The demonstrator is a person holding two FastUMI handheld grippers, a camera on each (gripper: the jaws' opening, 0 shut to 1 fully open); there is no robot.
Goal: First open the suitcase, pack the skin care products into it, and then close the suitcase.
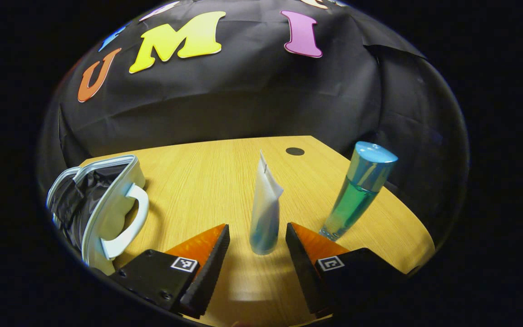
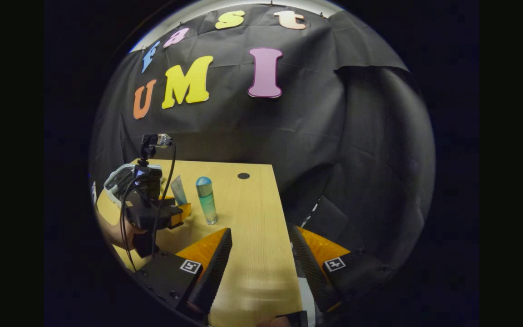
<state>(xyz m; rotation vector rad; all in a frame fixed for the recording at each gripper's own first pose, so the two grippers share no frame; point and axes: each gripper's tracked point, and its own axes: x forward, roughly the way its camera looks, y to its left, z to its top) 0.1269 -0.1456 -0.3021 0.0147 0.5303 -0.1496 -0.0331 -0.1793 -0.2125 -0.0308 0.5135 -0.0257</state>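
In the left gripper view the left gripper (image 1: pixel 258 243) has its jaws wide, one on each side of the tube (image 1: pixel 265 206), which stands upright on the tabletop (image 1: pixel 207 181) between them; a gap shows on both sides, so neither finger presses it. The bottle (image 1: pixel 357 195), with a blue cap and greenish liquid, stands at about 2 o'clock from the tube, apart from it. The suitcase (image 1: pixel 102 213) lies open at 9 o'clock near the tabletop's edge, with a dark lining and a pale handle turned toward the tube. A small dark disc (image 1: pixel 295 151) sits in the tabletop at 12 o'clock, far behind.

In the right gripper view the right gripper (image 2: pixel 259 259) hangs with its jaws wide and nothing between them, over the tabletop's (image 2: pixel 252 218) right edge. At 10 o'clock a hand (image 2: pixel 114 231) holds the left gripper (image 2: pixel 177 211) at the tube (image 2: pixel 179 190); the bottle (image 2: pixel 207 200) stands just beside, and the suitcase (image 2: pixel 118 179) lies behind.
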